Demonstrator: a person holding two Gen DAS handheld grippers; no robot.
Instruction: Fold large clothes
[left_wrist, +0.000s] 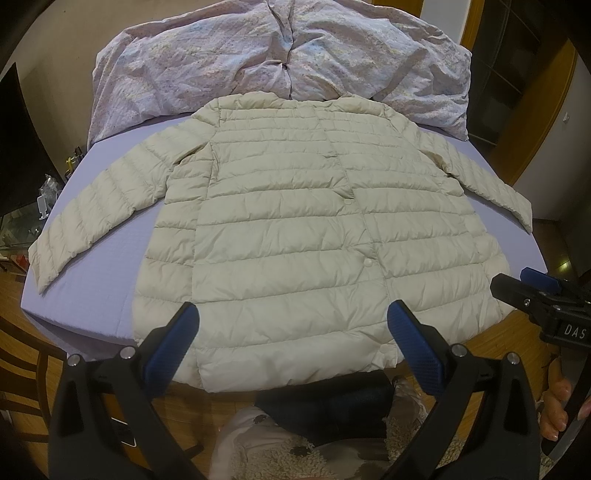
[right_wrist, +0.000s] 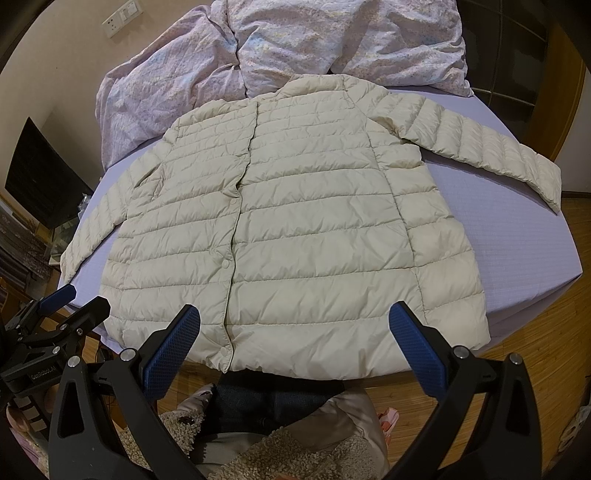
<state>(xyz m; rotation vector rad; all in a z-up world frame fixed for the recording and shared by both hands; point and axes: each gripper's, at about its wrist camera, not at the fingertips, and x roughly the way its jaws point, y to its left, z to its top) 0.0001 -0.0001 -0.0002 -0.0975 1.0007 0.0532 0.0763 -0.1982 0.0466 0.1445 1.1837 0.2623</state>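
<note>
A cream quilted puffer jacket (left_wrist: 288, 229) lies flat and front up on the lilac bed sheet (left_wrist: 99, 280), snapped shut, both sleeves spread out to the sides. It also shows in the right wrist view (right_wrist: 295, 229). My left gripper (left_wrist: 293, 325) is open and empty, held above the jacket's hem near the bed's front edge. My right gripper (right_wrist: 295, 325) is open and empty over the hem too. Each gripper shows in the other's view: the right one (left_wrist: 532, 291) at the right, the left one (right_wrist: 70, 302) at the left.
A crumpled floral duvet (left_wrist: 280, 62) is heaped at the far end of the bed, also in the right wrist view (right_wrist: 280, 48). The wooden floor (right_wrist: 535, 332) surrounds the bed. A dark screen (right_wrist: 40, 181) and cluttered shelves stand at the left. My legs are below the hem.
</note>
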